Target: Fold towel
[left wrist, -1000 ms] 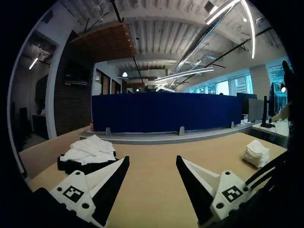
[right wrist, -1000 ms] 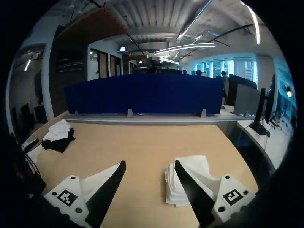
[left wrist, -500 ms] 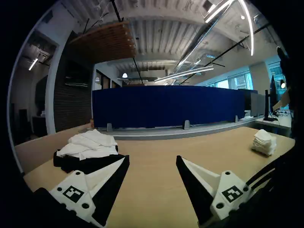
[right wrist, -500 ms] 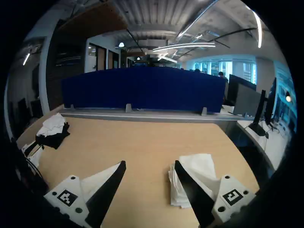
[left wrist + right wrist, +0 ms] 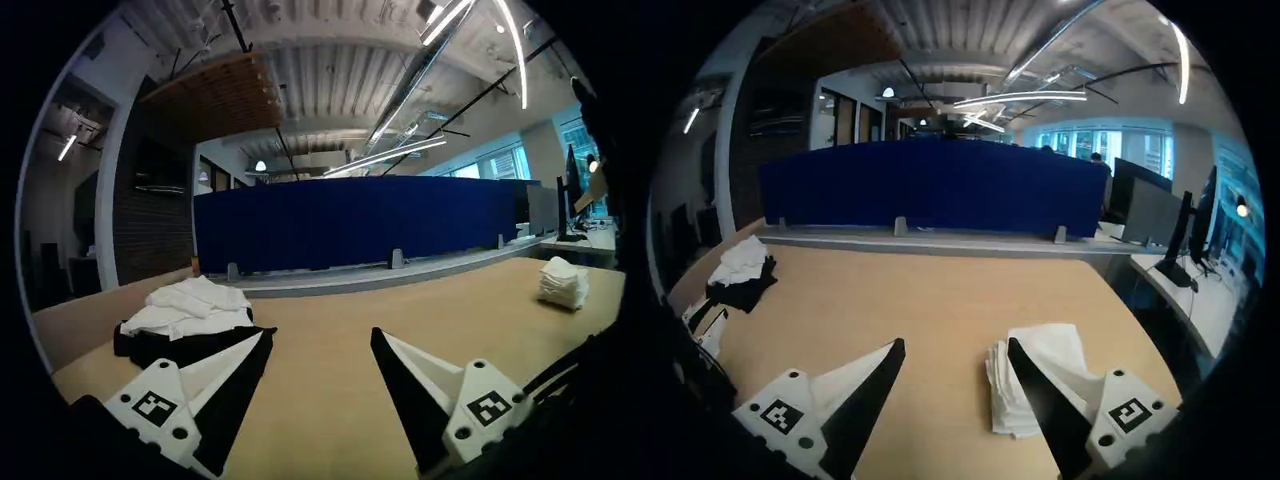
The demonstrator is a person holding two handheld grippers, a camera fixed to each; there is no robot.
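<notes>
Left gripper view: the left tool (image 5: 321, 334) is shown with its jaws spread wide. Nothing is held between them. A heap of white towels (image 5: 194, 302) is located ahead and to the left of this tool, resting on a black item (image 5: 172, 349). The tip of the tool's left finger is overlapped with that black item; whether contact is made cannot be determined. A folded towel stack (image 5: 564, 282) is located far ahead to the right, well apart from the tool, near the worktop's right edge.

Bare worktop (image 5: 344, 308) is presented directly ahead of the open jaws, up to a blue partition (image 5: 352, 220) by which the far edge is closed off.

Right gripper view: the right tool (image 5: 955, 344) is likewise shown wide open, with nothing gripped. The folded towel stack (image 5: 1048, 346) is placed just ahead, partly within the gap and partly hidden behind the right finger. Contact between finger and stack cannot be confirmed. The worktop's curved right edge is found just beyond the stack. Open worktop (image 5: 936, 292) is available ahead and to the left. The heap of white towels (image 5: 740, 258) is seen far to the left, near the left edge, on the black item (image 5: 744, 293). The blue partition (image 5: 936, 188) bounds the far side.
</notes>
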